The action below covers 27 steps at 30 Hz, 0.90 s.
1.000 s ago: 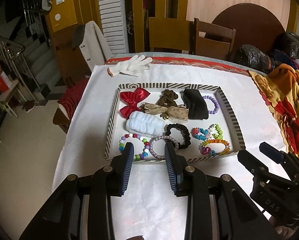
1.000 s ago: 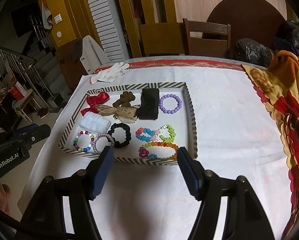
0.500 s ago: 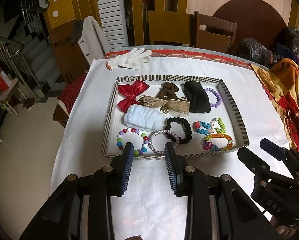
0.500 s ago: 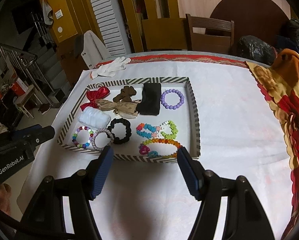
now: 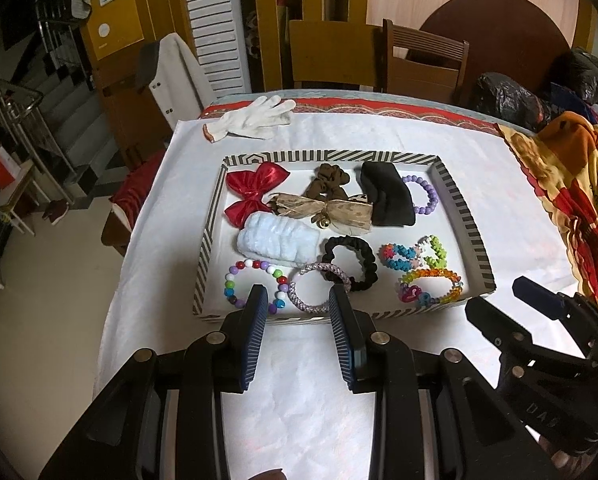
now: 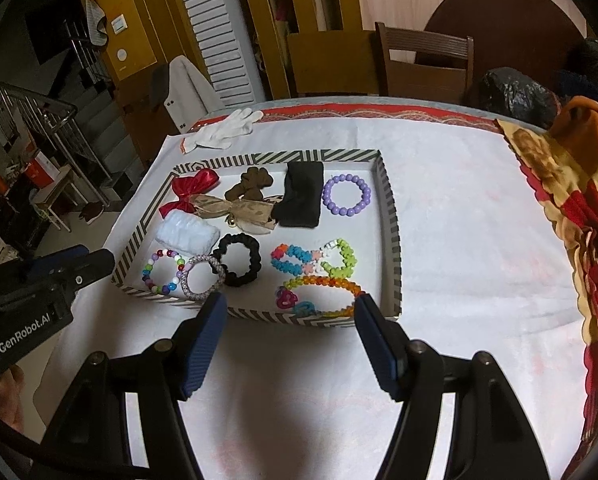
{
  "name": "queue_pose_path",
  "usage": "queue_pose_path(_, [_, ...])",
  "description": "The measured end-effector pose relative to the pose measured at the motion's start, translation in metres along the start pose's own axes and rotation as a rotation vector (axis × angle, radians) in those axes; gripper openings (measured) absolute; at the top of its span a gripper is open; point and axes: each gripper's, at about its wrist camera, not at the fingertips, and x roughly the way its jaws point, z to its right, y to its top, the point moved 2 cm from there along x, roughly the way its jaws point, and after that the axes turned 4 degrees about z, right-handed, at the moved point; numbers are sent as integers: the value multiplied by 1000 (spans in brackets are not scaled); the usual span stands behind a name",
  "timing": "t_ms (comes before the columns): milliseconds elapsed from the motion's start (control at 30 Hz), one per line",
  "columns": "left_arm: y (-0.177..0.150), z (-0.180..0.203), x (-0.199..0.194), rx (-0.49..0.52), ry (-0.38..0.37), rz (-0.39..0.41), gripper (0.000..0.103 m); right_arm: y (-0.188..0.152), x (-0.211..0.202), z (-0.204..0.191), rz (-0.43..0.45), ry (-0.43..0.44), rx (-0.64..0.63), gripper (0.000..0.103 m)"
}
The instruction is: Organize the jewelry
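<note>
My left claw (image 5: 297,300), narrowly parted and empty, hovers just before the striped cardboard tray (image 5: 465,216); my right claw (image 6: 289,308) gapes wide, ready for the bracelets beyond.

Black-and-white striped tray (image 5: 443,176) on white cloth (image 5: 299,400). Inside the tray: red shiny bow (image 5: 255,192), brown scrunchie (image 5: 327,180), tan ribbon (image 5: 339,210), black band (image 5: 387,196), purple bead bracelet (image 6: 346,194), pale blue scrunchie (image 5: 277,242), black scrunchie (image 6: 237,260), rainbow bracelets (image 6: 319,276). Beyond the tray, white glove (image 5: 255,120).
</note>
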Motion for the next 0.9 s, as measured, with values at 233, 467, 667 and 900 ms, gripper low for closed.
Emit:
queue_pose_path(233, [1,0,5,-1,11,-9,28,0,5,-2,-11,8,-11,69])
queue_pose_path(467, [2,-2,8,-8,11,-17,28,2,8,-1,-18,9,-11,69])
queue_pose_path(667, [2,-2,12,-10,12,-21,28,1,11,-1,-29,12,-18,69])
queue_pose_path(900, [1,-2,16,-19,5,-23,28,2,13,-2,-32,11,-20,69])
